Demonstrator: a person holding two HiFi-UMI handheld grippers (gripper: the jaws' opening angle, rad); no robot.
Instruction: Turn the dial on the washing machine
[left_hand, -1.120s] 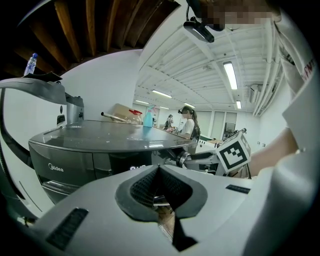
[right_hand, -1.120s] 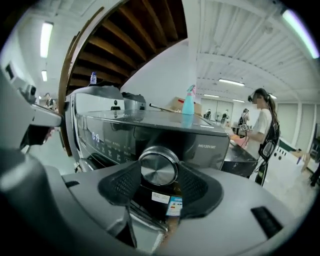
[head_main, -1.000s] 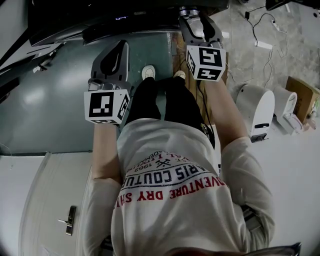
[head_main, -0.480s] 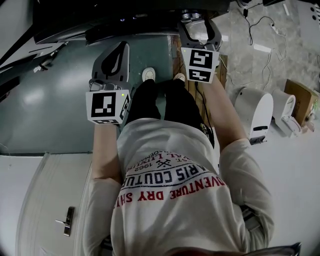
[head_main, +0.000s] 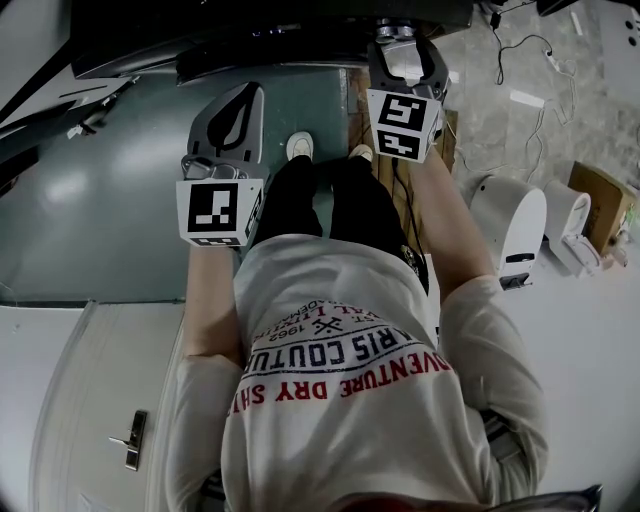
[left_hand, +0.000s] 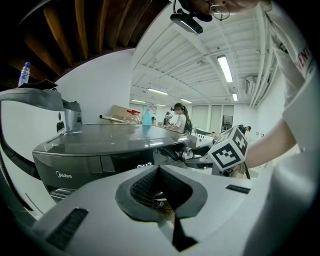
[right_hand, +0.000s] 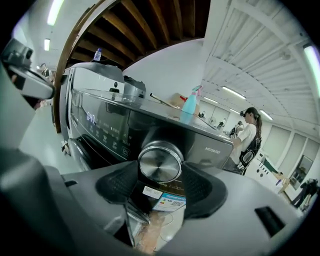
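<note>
Right gripper view: right gripper (right_hand: 160, 175) wide, jaws just easing inward around the dial (right_hand: 160, 161) on the washing machine (right_hand: 107, 125) front, unclamped, so liable to skid off smooth chrome if twisted; left gripper (left_hand: 158, 171) closed, empty.

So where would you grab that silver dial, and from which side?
Grip the dial by its round rim, one jaw on each side. Come straight at its flat face: it sticks out of the washer's front panel, so only the rim gives opposite sides to pinch.
</note>
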